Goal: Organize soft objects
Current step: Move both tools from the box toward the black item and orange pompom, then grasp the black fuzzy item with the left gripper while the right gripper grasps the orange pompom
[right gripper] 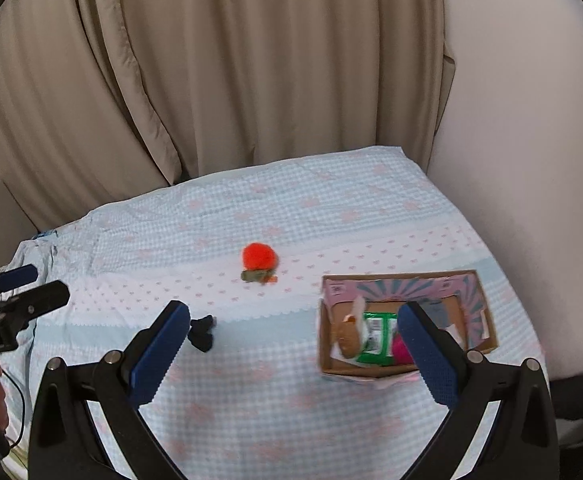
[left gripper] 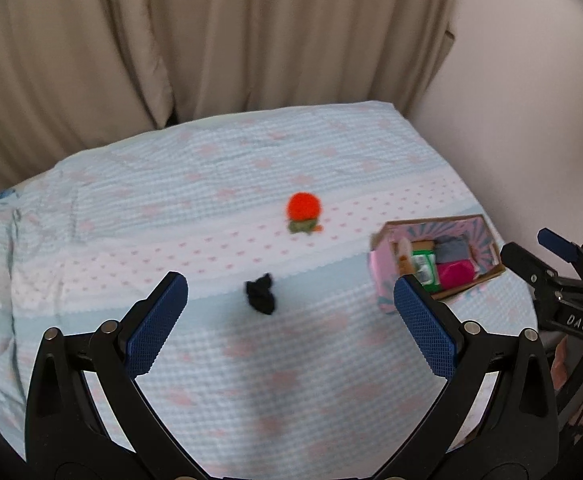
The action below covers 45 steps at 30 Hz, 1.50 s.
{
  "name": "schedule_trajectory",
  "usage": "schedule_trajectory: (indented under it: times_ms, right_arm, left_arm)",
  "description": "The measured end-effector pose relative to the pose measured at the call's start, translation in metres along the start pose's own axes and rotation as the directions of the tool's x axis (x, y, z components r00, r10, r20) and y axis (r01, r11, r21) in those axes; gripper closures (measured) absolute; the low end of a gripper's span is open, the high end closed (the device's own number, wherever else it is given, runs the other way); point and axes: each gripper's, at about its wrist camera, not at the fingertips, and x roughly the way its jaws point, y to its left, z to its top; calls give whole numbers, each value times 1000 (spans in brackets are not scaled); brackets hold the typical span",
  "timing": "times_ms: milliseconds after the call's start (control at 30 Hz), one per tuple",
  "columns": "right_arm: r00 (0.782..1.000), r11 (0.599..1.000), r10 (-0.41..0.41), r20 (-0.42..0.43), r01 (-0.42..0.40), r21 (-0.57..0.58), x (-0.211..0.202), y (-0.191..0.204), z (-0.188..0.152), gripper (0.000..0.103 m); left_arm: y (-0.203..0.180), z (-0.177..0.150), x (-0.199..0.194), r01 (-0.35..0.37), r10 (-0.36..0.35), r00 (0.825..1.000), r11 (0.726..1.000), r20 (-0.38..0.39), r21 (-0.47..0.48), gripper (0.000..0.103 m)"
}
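Note:
An orange fluffy soft toy with a green base (left gripper: 303, 211) (right gripper: 258, 261) lies mid-bed. A small black soft object (left gripper: 260, 293) (right gripper: 202, 333) lies nearer, between the toy and my grippers. A pink cardboard box (left gripper: 379, 268) (right gripper: 371, 370) sits at the right, holding a green packet (right gripper: 376, 336), a pink item (left gripper: 455, 273), a grey cloth (left gripper: 450, 250) and a tan item (right gripper: 347, 334). My left gripper (left gripper: 289, 312) is open and empty above the bed, near the black object. My right gripper (right gripper: 291, 344) is open and empty, its right finger over the box.
The bed has a light blue and white checked cover (left gripper: 251, 380) (right gripper: 251, 400). Beige curtains (left gripper: 211, 40) hang behind it and a pale wall (right gripper: 531, 160) runs along the right. Each gripper shows in the other's view: the right one (left gripper: 563, 280), the left one (right gripper: 11, 300).

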Motion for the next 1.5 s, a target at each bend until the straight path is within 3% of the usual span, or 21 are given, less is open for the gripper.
schedule_trajectory:
  times_ms: [200, 433, 767, 967, 1200, 1400, 1500]
  right_arm:
    - [1000, 1000, 1, -27, -1, -8, 46, 34, -2, 0]
    - [998, 999, 0, -67, -2, -32, 123, 56, -5, 0]
    - [992, 998, 9, -124, -16, -55, 249, 68, -18, 0]
    - [992, 999, -1, -129, -5, -40, 322, 65, -21, 0]
    - [996, 999, 5, -85, -7, -32, 389, 61, -23, 0]
    - [999, 999, 5, -47, -7, -48, 419, 61, -21, 0]
    - [999, 998, 15, -47, -18, -56, 430, 63, -17, 10]
  left_arm:
    - [42, -12, 40, -16, 16, 1000, 1000, -22, -4, 0]
    - [68, -42, 122, 6, -8, 998, 1000, -64, -26, 1]
    - [69, -96, 250, 38, -47, 986, 998, -159, -59, 3]
    - [55, -126, 312, 3, -5, 985, 1000, -170, -15, 8]
    - [41, -144, 347, -51, 56, 991, 998, -121, 44, 23]
    - [38, -141, 358, -64, 68, 995, 996, -75, 59, 24]
    - [44, -134, 365, -45, 48, 996, 998, -71, 33, 27]
